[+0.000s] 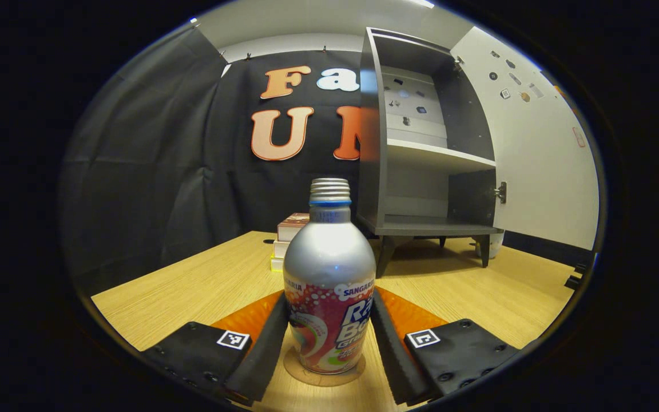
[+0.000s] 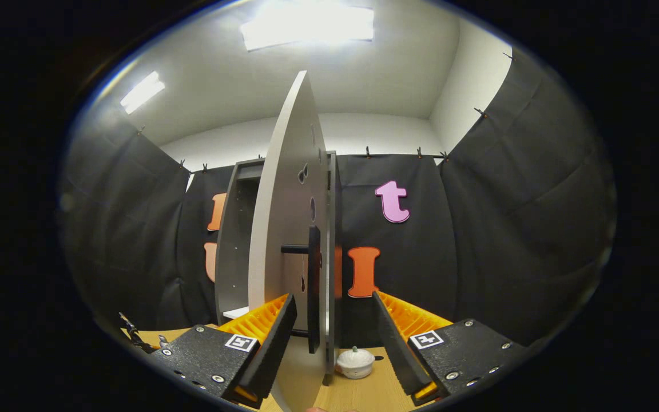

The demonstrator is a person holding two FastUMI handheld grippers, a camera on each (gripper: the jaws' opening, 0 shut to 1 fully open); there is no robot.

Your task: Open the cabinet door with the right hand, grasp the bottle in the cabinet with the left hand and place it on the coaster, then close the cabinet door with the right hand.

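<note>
One bottle (image 1: 329, 286) stands upright in the lower middle of the left gripper view, on a round brown coaster (image 1: 324, 375) that lies on the light wooden table (image 1: 192, 286). The bottle has a silver metal body with a rounded shoulder, a ribbed silver screw cap with a blue ring under it, and a red and white printed label around its lower half. The left gripper (image 1: 329, 337) points forward and level at the bottom of this view, its two black fingers (image 1: 266, 343) on both sides of the label; the jaws are narrow around the bottle, but I cannot tell if both pads really press on it. Behind the bottle, a little to the left, is a small stack of boxes (image 1: 289, 240). In the upper right stands the grey cabinet (image 1: 421, 160) with its shelves bare and its white cabinet door (image 1: 535, 149) swung wide open to the right. In the right gripper view, the right gripper (image 2: 332, 332) is tilted upward, its jaws wide apart, and the edge of the door with its black handle (image 2: 312, 286) stands between the fingers, not gripped. A small white lidded pot (image 2: 355, 362) sits on the table at the lower middle.
</note>
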